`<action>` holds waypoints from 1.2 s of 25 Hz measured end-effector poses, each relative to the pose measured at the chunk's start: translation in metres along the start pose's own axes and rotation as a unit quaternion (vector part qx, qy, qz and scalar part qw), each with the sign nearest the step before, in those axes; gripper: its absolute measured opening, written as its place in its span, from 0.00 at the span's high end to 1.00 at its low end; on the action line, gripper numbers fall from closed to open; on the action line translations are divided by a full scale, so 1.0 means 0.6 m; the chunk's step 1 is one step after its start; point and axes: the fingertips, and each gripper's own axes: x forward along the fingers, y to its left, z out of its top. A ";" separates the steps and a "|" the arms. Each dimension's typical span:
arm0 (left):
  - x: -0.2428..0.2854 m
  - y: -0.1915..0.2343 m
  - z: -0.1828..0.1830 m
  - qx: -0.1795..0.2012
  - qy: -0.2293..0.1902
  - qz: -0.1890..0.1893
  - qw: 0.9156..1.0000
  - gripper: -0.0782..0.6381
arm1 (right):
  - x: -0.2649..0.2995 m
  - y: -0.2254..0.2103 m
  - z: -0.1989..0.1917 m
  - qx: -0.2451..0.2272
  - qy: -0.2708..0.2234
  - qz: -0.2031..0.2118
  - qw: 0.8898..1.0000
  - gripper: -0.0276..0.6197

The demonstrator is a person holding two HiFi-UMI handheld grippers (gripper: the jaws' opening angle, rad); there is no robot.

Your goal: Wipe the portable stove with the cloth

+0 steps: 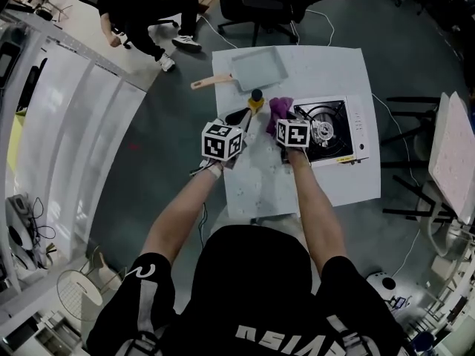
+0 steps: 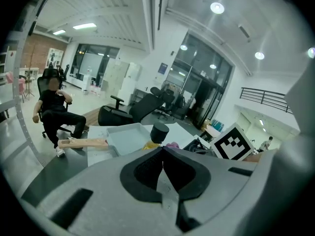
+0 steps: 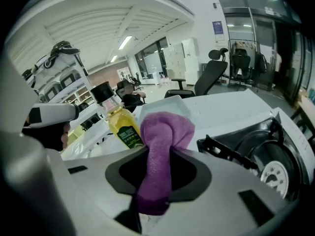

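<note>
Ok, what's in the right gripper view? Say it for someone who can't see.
The right gripper pinches a purple cloth that sticks up between its jaws. On the white table behind stand a black-capped bottle of yellow liquid at the left and the portable stove at the right.

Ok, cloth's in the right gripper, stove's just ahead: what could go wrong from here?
The oil bottle stands close beside the cloth and the stove; a sideways wipe could tip it.
The cloth is pinched into a narrow wad in the right gripper, so it may snag on the pan-support prongs.
The stove sits near the edge of the table and nothing braces it; it may slide.
</note>
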 end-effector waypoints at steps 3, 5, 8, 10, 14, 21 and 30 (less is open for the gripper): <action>0.006 0.005 0.005 0.000 -0.001 -0.002 1.000 0.88 | 0.003 -0.006 0.006 0.010 0.002 -0.009 1.000 0.79; 0.010 0.007 0.005 -0.001 -0.001 -0.002 1.000 0.88 | 0.004 -0.008 0.008 0.011 0.003 -0.013 1.000 0.79; 0.010 0.008 0.005 -0.002 -0.002 -0.001 1.000 0.88 | 0.003 -0.009 0.004 0.012 0.004 -0.014 1.000 0.79; 0.008 0.006 0.003 -0.003 -0.002 0.000 1.000 0.88 | -0.001 -0.009 0.000 0.013 0.003 -0.015 1.000 0.79; 0.003 -0.009 -0.005 -0.003 -0.003 0.002 1.000 0.88 | -0.012 -0.007 -0.015 0.015 0.004 -0.012 1.000 0.79; -0.016 -0.052 -0.027 -0.006 -0.009 0.011 1.000 0.88 | -0.051 -0.010 -0.058 0.014 0.008 -0.009 1.000 0.79; -0.062 -0.116 -0.081 -0.018 -0.021 0.028 0.999 0.88 | -0.116 -0.008 -0.127 0.014 0.010 0.000 1.000 0.79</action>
